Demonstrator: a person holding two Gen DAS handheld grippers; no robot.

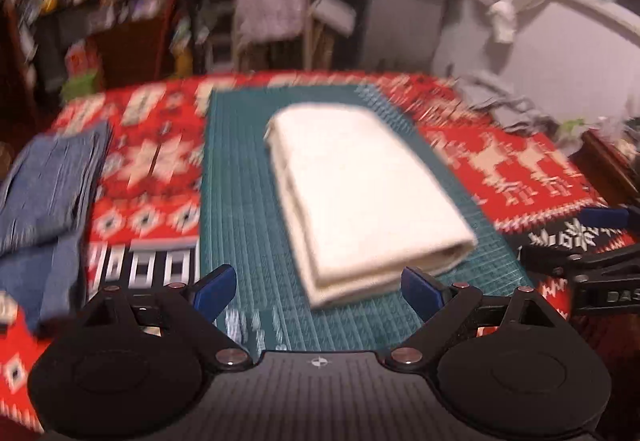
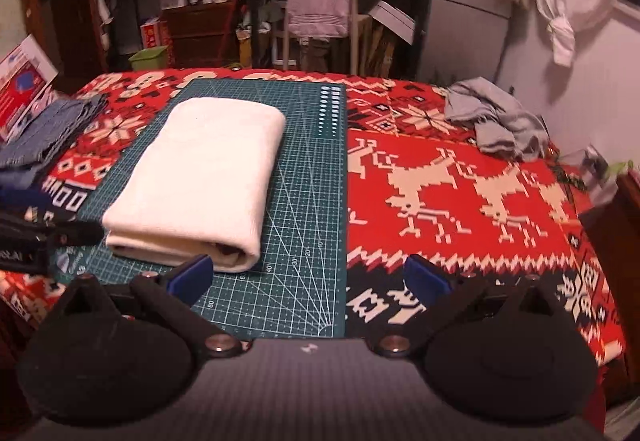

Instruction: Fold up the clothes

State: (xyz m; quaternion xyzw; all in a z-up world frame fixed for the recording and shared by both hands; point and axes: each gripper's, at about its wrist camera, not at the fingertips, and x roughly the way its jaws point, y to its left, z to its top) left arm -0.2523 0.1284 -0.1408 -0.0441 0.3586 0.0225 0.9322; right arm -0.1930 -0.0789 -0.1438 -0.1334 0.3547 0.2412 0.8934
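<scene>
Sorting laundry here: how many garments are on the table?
3: white folded one on the green mat, folded denim at the left edge, crumpled grey one far right. More may lie outside view.

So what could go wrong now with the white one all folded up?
1. The white bundle lies on the green mat with loose layers at its near end; a one-sided grab might unfold it.
2. Both grippers are open, the left close by the bundle. Nudging it could skew it.
3. The crumpled grey garment sits near the table's far right corner; dragging it could push it off.
</scene>
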